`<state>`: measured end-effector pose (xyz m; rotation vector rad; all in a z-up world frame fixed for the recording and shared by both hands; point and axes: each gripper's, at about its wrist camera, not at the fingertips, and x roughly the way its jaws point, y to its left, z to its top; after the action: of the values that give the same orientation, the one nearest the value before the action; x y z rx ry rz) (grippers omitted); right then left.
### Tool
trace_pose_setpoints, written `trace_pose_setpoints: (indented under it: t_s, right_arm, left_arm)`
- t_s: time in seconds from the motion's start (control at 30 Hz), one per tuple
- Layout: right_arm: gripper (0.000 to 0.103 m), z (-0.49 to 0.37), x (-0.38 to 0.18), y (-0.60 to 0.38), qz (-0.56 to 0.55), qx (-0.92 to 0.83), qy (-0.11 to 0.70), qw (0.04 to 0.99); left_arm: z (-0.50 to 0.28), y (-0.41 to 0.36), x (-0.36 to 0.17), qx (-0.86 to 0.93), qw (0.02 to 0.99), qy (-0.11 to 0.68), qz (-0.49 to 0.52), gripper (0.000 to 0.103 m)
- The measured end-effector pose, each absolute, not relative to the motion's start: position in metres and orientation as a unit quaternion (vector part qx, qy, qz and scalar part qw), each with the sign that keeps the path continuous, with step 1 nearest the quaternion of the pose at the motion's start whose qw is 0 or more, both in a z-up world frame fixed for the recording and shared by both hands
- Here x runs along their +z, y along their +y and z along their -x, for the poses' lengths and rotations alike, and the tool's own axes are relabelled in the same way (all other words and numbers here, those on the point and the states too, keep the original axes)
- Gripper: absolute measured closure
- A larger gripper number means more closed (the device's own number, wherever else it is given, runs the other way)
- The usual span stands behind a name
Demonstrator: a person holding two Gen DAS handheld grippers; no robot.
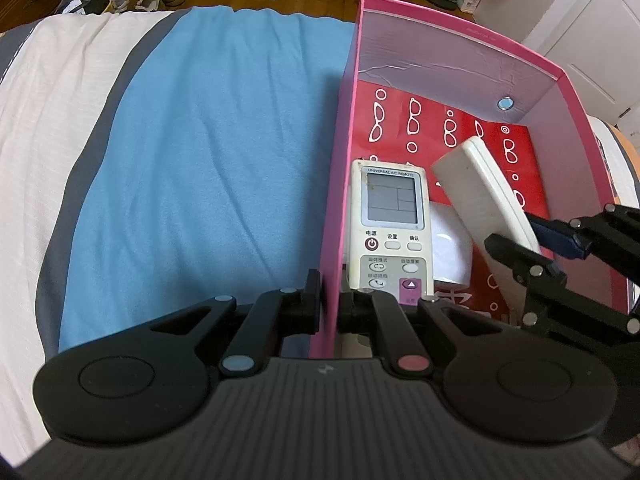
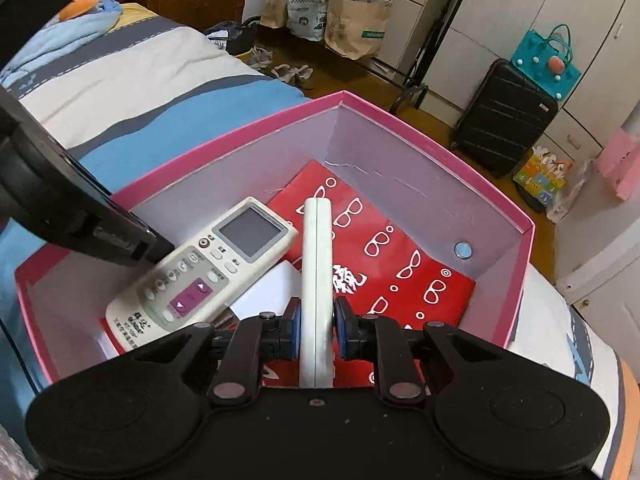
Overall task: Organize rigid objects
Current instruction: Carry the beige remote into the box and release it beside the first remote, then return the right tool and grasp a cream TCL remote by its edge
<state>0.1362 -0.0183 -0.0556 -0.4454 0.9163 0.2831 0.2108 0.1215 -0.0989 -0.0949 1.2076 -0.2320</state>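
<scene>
- The left gripper (image 1: 329,304), at lower centre of the left wrist view, is pinching the near wall of the pink box (image 1: 460,24), one finger outside and one inside, jaws narrowed onto the cardboard
- The right gripper (image 2: 317,330), at lower centre of the right wrist view, is clamping a slim white remote (image 2: 317,256) on edge between its blue pads (image 2: 295,330), jaws narrow; the remote is pointing away into the box, and whether it is touching the floor cannot be told
- The pink box is sitting on the bed's blue sheet (image 1: 208,160), occupying the right half of the left wrist view
- Inside it, an air-conditioner remote (image 1: 390,232) is lying face up against the left wall, partly over a white card (image 2: 268,292)
- A red sheet printed with white glasses (image 2: 400,256) is lining the box floor
</scene>
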Motion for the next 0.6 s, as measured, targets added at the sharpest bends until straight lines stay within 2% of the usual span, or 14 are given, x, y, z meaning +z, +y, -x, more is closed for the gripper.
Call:
trace_pose_setpoints:
  t_s: [0.17,0.37,0.6]
  right_arm:
    - [0.064,-0.140,-0.052,-0.036,0.126,0.177,0.472,0.854]
    - [0.063,-0.144,-0.051,-0.077,-0.040,0.231,0.517,0.823]
    - [0.063,-0.139,-0.018,-0.123,-0.078,0.247,0.487,0.834]
  left_arm:
    - [-0.211,0.121,-0.099,-0.108,0.816,0.566,0.042,0.097]
    - [-0.211,0.121,-0.099,-0.110,0.815,0.567,0.042,0.097]
    - [-0.211,0.120,-0.100,-0.109,0.816,0.567,0.043,0.097]
